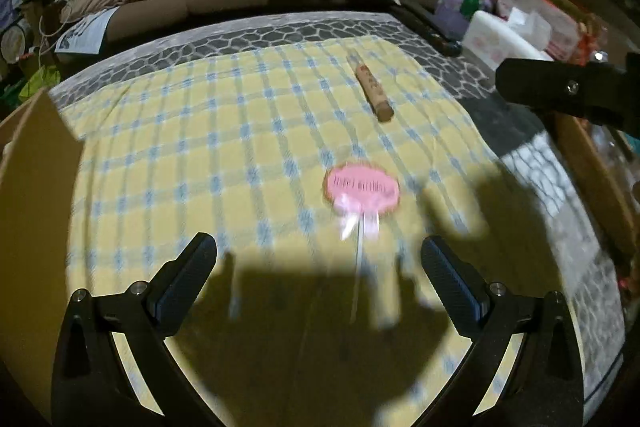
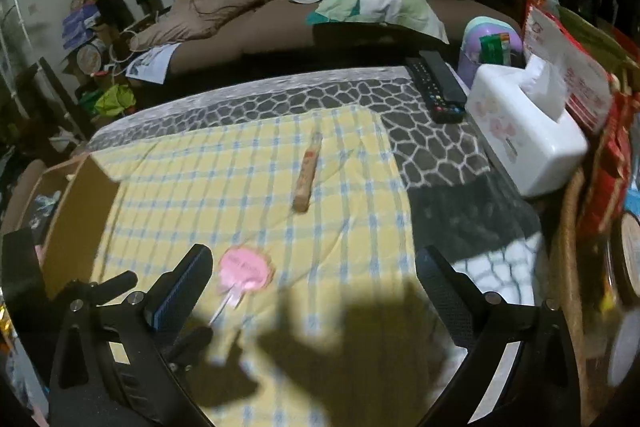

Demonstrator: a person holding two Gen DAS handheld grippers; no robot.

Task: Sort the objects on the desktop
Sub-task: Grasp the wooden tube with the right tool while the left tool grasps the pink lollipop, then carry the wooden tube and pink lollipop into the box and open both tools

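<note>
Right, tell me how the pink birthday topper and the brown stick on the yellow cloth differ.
The pink topper is a flat oval on a thin white stick; the brown stick is a plain cylinder. The topper lies nearer both grippers, the brown stick farther back. Both rest ungripped on the checked cloth.

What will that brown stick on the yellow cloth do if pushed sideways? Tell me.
The brown stick looks cylindrical and lies flat, so it would probably roll. It seems rigid, likely keeping its shape. The checked cloth is soft and slightly wrinkled, which may slow any roll.

Left gripper (image 1: 319, 259) and right gripper (image 2: 314, 271) both hover with fingers spread wide, holding nothing.
</note>
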